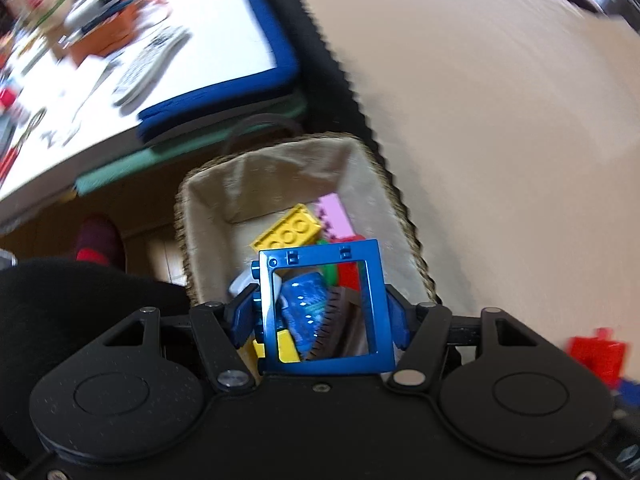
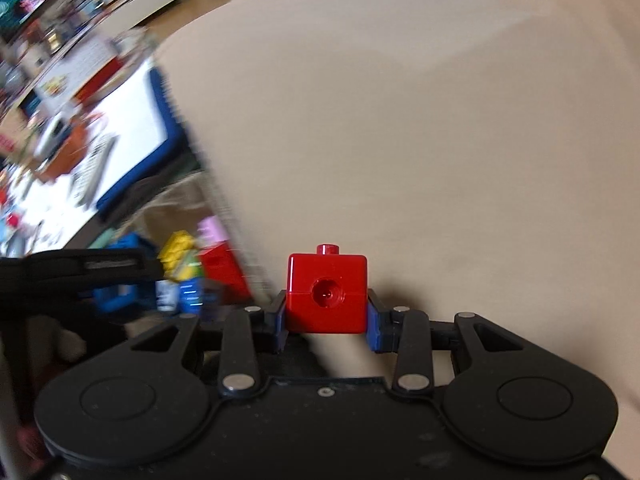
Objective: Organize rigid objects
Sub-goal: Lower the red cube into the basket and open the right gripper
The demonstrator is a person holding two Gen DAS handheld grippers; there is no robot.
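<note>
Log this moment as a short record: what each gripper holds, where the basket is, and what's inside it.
left gripper: shut on blue square plastic window frame, above the basket
right gripper: shut on red plastic cube block, over beige surface
container: fabric-lined woven basket, beside beige surface
basket contents: yellow studded brick, pink block, other toy pieces
</note>
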